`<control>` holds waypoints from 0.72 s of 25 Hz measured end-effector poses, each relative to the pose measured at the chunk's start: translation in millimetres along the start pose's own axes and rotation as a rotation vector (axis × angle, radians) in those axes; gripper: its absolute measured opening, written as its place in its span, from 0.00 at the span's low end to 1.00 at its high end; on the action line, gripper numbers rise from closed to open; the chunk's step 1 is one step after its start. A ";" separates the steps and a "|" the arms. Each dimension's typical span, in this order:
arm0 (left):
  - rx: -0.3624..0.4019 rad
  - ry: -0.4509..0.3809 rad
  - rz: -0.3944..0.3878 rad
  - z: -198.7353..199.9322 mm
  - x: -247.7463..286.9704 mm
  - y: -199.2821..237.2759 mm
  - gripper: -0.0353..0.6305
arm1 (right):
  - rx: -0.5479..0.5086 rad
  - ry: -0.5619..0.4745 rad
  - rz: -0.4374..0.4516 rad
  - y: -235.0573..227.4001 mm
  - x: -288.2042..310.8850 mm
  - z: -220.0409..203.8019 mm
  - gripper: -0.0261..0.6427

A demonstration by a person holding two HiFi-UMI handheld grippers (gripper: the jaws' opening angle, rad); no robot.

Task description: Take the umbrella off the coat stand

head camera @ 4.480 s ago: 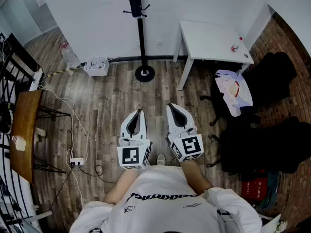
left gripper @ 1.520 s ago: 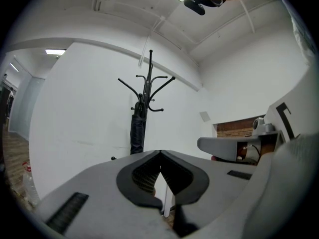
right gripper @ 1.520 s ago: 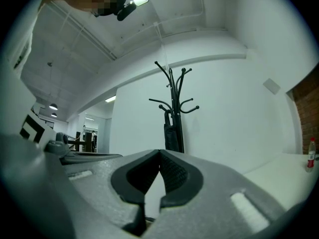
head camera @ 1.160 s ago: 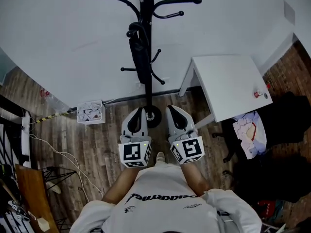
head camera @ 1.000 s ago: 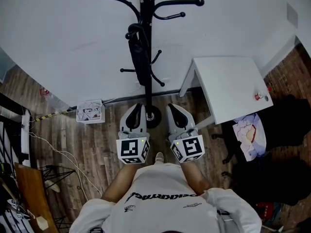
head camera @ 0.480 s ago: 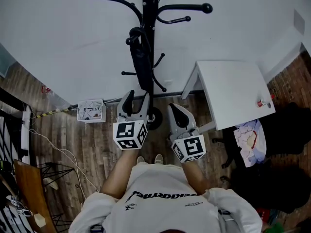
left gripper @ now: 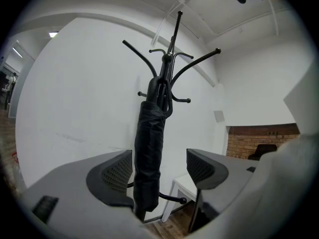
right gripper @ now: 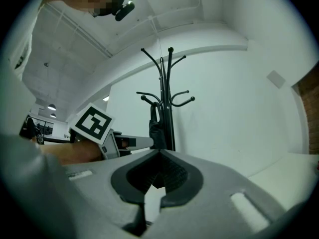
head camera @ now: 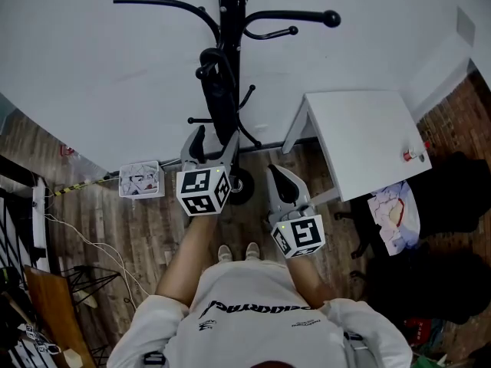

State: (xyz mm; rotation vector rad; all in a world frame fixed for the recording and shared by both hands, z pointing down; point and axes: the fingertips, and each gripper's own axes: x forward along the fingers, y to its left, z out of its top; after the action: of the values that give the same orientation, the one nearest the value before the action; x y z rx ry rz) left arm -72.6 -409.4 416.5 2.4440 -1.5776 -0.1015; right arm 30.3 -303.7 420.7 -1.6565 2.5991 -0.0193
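Umbrella [head camera: 217, 90]: black, folded, hanging upright against the coat stand [head camera: 229, 21], at 9 o'clock of its pole. Loop end lost among the dark hooks; which hook carries it is unclear. Lower end sits between the jaws of the left gripper [head camera: 213, 148]; jaws wide and opening, pads not pressing. Right gripper [head camera: 280, 179], at 4 o'clock of the left, jaws together, nothing in them. Stand's top cut off in head view, base half hidden behind the left marker cube. White table [head camera: 360, 140] at 3 o'clock.
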 end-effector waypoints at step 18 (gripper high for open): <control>0.083 0.073 0.006 8.8 78.2 23.7 0.57 | 0.027 0.006 -0.050 -17.1 10.9 -8.5 0.04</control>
State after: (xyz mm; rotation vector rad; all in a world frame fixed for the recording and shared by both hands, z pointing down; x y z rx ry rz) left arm -62.6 -490.9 418.6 2.4748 -1.5880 0.0542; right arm 40.7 -320.9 429.4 -1.7145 2.5496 -0.0622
